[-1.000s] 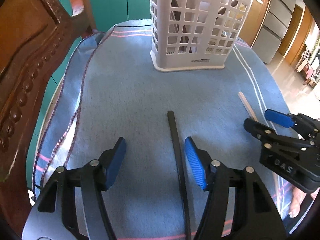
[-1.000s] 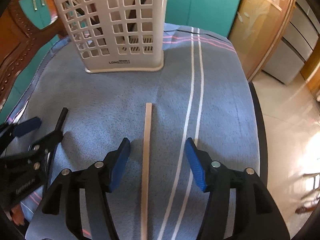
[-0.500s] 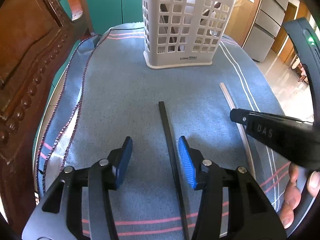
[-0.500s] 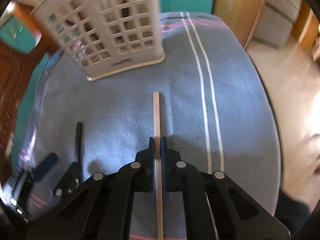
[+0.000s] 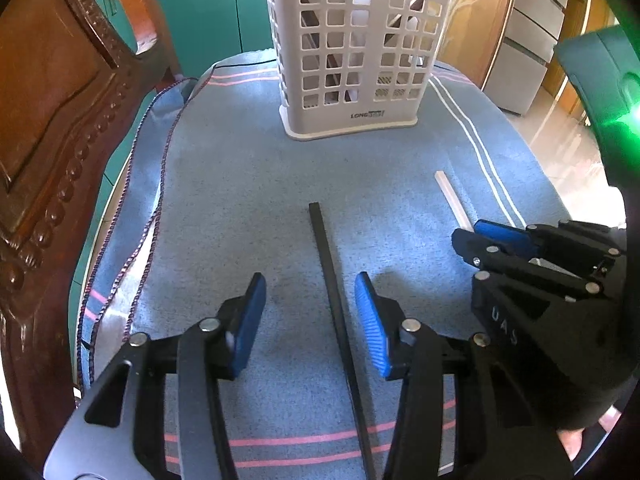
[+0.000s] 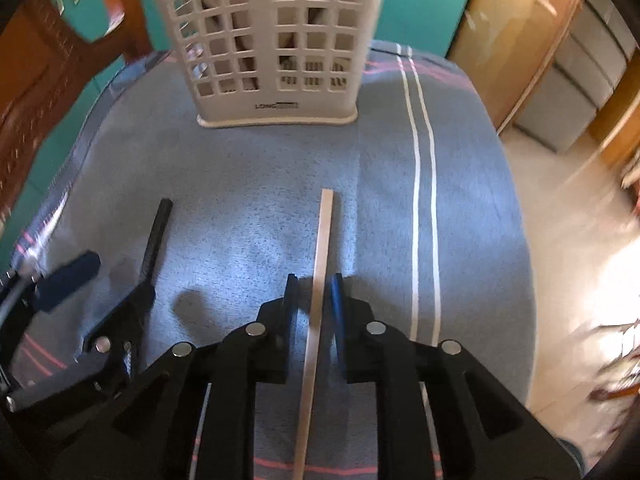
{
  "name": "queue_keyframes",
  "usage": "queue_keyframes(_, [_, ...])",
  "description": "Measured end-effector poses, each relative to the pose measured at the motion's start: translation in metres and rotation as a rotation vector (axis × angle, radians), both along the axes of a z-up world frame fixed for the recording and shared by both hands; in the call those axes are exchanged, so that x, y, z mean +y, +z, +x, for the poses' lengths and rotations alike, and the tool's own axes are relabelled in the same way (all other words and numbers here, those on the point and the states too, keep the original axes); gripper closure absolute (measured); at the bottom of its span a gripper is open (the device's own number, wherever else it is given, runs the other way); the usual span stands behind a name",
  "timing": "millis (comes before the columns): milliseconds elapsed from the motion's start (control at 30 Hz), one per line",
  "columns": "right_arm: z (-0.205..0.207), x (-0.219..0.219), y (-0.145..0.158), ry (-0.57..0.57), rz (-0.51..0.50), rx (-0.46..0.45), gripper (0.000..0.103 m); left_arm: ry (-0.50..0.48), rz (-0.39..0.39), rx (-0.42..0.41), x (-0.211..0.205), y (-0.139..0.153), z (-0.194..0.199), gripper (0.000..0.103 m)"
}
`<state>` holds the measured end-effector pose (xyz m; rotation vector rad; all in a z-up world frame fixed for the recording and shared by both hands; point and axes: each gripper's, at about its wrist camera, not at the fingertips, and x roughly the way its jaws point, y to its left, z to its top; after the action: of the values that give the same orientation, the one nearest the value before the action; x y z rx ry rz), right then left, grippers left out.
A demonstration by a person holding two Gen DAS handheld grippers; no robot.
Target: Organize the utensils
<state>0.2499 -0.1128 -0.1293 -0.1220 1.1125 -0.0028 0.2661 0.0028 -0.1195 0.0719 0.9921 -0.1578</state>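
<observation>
Left fingers (image 5: 370, 318) spread wide with black chopstick (image 5: 334, 292) lying between them on blue cloth (image 5: 240, 184), nearer the right pad, right gripper (image 6: 313, 294) slightly parted around pale chopstick (image 6: 320, 276), no clear pinch, grey caddy (image 6: 276, 40) straight ahead of both.

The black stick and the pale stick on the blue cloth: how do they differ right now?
Colour: the black stick is dark and matte, while the pale stick looks like light wood.
Grip: the black stick lies between the wide-open fingers of the left gripper. The right gripper has its fingers close on either side of the pale stick.
Both are long, thin and point toward the basket.
</observation>
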Motion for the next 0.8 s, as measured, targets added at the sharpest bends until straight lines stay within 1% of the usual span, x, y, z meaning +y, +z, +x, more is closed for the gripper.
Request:
queue_keyframes(67, [-0.003,0.004,0.000,0.019,0.003,0.005,0.094,-0.007,-0.002,0.005,-0.001,-0.001,0.001,0.071])
queue_keyframes(100, [-0.008,0.010,0.000,0.022,0.006,0.007,0.095,-0.010,-0.001,0.006,-0.002,-0.001,0.000,0.074])
queue_keyframes(167, [-0.013,0.006,0.000,0.019,0.016,0.010,0.096,-0.019,0.003,0.013,-0.004,-0.003,0.000,0.081])
queue_keyframes(267, [-0.016,-0.007,0.001,0.005,0.039,0.018,0.097,-0.033,0.014,0.022,-0.006,-0.006,-0.001,0.084])
queue_keyframes(333, [-0.010,-0.023,0.000,-0.001,0.041,0.025,0.097,-0.036,0.022,0.022,-0.007,-0.007,0.000,0.084])
queue_keyframes(433, [-0.014,-0.032,0.001,0.002,0.062,0.035,0.097,-0.032,0.019,0.020,-0.006,-0.005,0.001,0.084])
queue_keyframes(500, [-0.014,-0.040,0.002,-0.001,0.108,0.030,0.096,-0.020,0.016,0.020,-0.004,-0.005,0.003,0.077])
queue_keyframes(533, [-0.014,-0.046,0.002,-0.013,0.131,0.028,0.095,-0.016,0.015,0.019,-0.003,-0.005,0.003,0.070])
queue_keyframes(567, [-0.014,-0.047,0.001,-0.022,0.137,0.029,0.094,-0.010,0.015,0.022,-0.002,-0.006,0.004,0.067])
queue_keyframes(600, [-0.013,-0.049,0.002,-0.030,0.143,0.026,0.093,-0.004,0.019,0.027,-0.001,-0.007,0.006,0.067])
queue_keyframes(667, [-0.009,-0.052,0.001,-0.024,0.132,0.016,0.092,-0.001,0.021,0.027,0.000,-0.009,0.008,0.065])
queue_keyframes(800, [-0.001,-0.048,0.000,0.005,0.069,-0.006,0.092,0.002,0.024,0.024,-0.001,-0.009,0.009,0.064])
